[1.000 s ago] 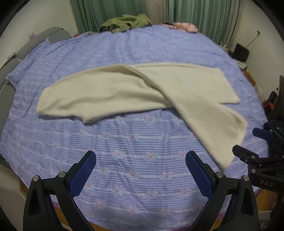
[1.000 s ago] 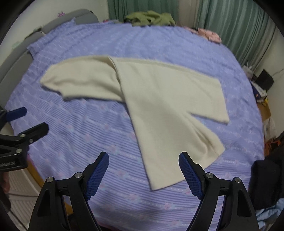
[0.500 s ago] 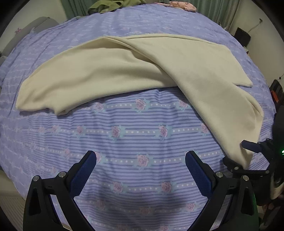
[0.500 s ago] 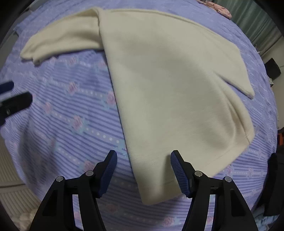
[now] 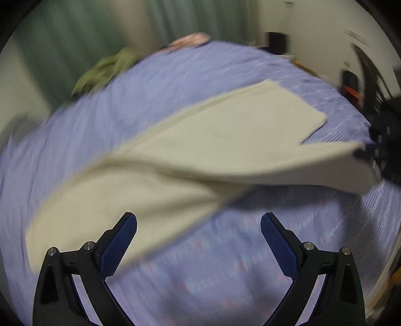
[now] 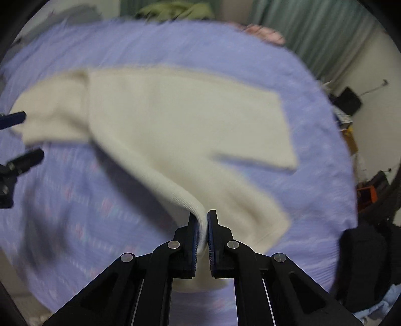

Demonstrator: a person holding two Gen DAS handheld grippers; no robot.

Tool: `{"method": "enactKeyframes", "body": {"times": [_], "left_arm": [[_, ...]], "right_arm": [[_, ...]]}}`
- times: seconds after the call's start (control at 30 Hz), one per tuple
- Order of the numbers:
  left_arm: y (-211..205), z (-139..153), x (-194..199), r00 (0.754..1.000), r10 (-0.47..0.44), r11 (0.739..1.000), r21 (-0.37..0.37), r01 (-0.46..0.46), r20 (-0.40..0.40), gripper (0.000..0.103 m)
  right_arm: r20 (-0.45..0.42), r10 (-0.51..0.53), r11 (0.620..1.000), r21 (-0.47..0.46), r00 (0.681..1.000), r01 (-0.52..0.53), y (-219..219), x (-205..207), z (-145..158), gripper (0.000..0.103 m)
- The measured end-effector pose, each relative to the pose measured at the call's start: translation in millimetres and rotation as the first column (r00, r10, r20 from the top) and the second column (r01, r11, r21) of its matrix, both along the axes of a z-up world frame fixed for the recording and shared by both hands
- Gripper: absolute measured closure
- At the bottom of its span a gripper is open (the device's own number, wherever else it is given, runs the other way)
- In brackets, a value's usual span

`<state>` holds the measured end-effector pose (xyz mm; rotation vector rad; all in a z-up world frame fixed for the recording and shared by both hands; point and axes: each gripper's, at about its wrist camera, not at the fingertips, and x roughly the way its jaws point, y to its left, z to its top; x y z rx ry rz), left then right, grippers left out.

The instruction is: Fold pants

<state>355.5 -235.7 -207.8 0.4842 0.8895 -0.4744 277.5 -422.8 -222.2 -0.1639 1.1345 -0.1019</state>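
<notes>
Cream pants point(image 6: 175, 120) lie spread on a purple floral bed sheet point(image 6: 75, 213). My right gripper point(image 6: 202, 220) is shut on the hem of the near pant leg and lifts it off the bed. In the left wrist view the pants point(image 5: 200, 140) stretch across the bed, with the lifted leg end at the right, where the right gripper point(image 5: 363, 153) shows dark. My left gripper point(image 5: 199, 225) is open and empty, its left finger over the other leg's end. The left gripper also shows at the left edge of the right wrist view point(image 6: 15, 140). Both views are blurred.
A green garment point(image 6: 175, 10) and a pink item point(image 6: 265, 32) lie at the bed's far edge by green curtains point(image 6: 300, 25). Dark clutter point(image 6: 363, 263) stands off the bed's right side. A wall and black box point(image 6: 348, 100) are at right.
My right gripper has shut on the near leg's hem and raised it. My left gripper has swung left, toward the other leg's end, and stays open.
</notes>
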Motion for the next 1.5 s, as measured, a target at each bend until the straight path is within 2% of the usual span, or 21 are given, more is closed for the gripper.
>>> {"method": "enactKeyframes", "body": {"times": [0.07,0.17,0.27,0.37,0.4,0.43,0.47,0.5,0.53,0.57,0.63,0.73,0.87,0.97,1.1,1.27,1.33,1.4,1.43,1.47,1.5], "left_arm": [[-14,10,25,0.994,-0.112,0.994,-0.005,0.112,0.020,0.002],[-38,16,55,0.968,-0.248,0.969,0.008,0.248,0.029,0.002],[-66,13,78,0.928,-0.374,0.927,0.026,0.374,-0.010,0.002],[-97,4,91,0.876,-0.480,0.873,0.073,0.483,-0.050,0.004],[-106,-1,96,0.859,-0.509,0.854,0.092,0.513,-0.066,0.009],[-112,-7,99,0.852,-0.516,0.847,0.097,0.522,-0.085,0.015],[-117,-11,103,0.848,-0.517,0.844,0.093,0.528,-0.117,0.033],[-119,-13,105,0.840,-0.522,0.840,0.085,0.537,-0.150,0.063],[-124,-17,107,0.832,-0.523,0.836,0.078,0.543,-0.184,0.080],[-124,-17,108,0.835,-0.516,0.841,0.072,0.536,-0.189,0.090],[-122,-6,109,0.858,-0.494,0.864,0.038,0.503,-0.139,0.090],[-118,21,127,0.899,-0.428,0.904,-0.053,0.425,-0.094,0.090],[-126,28,162,0.936,-0.345,0.938,-0.064,0.342,-0.067,0.090],[-135,10,191,0.956,-0.277,0.961,-0.039,0.275,-0.091,0.090],[-152,-21,217,0.971,-0.213,0.977,-0.002,0.215,-0.111,0.091],[-164,-55,235,0.980,-0.163,0.984,0.053,0.170,-0.111,0.091],[-168,-65,240,0.984,-0.142,0.985,0.081,0.151,-0.104,0.091],[-168,-75,248,0.989,-0.104,0.990,0.083,0.113,-0.106,0.091],[-168,-79,254,0.989,-0.083,0.993,0.071,0.092,-0.120,0.091],[-167,-83,258,0.989,-0.059,0.996,0.056,0.067,-0.137,0.091],[-165,-85,261,0.988,-0.040,0.998,0.046,0.047,-0.149,0.091]], "right_arm": [[0.045,-0.024,1.000,-0.014,0.999,0.024,-15,12,18,0.096],[0.093,-0.039,0.998,-0.041,0.995,0.043,-30,29,34,0.096],[0.118,-0.041,0.997,-0.059,0.992,0.048,-33,41,43,0.096],[0.129,-0.046,0.996,-0.068,0.991,0.055,-35,46,45,0.096],[0.131,-0.048,0.996,-0.069,0.990,0.058,-37,48,46,0.096],[0.133,-0.051,0.996,-0.070,0.990,0.060,-39,50,47,0.096],[0.134,-0.053,0.995,-0.073,0.990,0.063,-40,52,49,0.096],[0.135,-0.056,0.995,-0.076,0.989,0.066,-40,52,50,0.096],[0.135,-0.060,0.995,-0.077,0.989,0.071,-42,54,51,0.096],[0.135,-0.067,0.994,-0.071,0.989,0.077,-44,57,54,0.096],[0.143,-0.084,0.995,-0.047,0.986,0.091,-53,64,62,0.096],[0.176,-0.095,0.995,-0.022,0.980,0.100,-68,77,82,0.096],[0.172,-0.044,0.998,-0.029,0.984,0.050,-89,123,99,0.096],[0.101,-0.004,1.000,-0.023,0.995,0.007,-105,177,84,0.096],[-0.016,0.003,1.000,-0.017,1.000,-0.004,-129,246,36,0.096],[-0.073,-0.024,0.998,-0.063,0.997,0.019,-141,291,-8,0.096],[-0.070,-0.044,0.988,-0.153,0.997,0.032,-144,301,-20,0.096],[-0.026,-0.099,0.950,-0.299,0.995,0.087,-153,313,-28,0.096],[-0.004,-0.113,0.940,-0.325,0.994,0.105,-157,315,-27,0.093],[0.010,-0.129,0.938,-0.324,0.992,0.125,-163,315,-24,0.083],[0.030,-0.153,0.948,-0.279,0.988,0.155,-170,311,-18,0.076]]}}
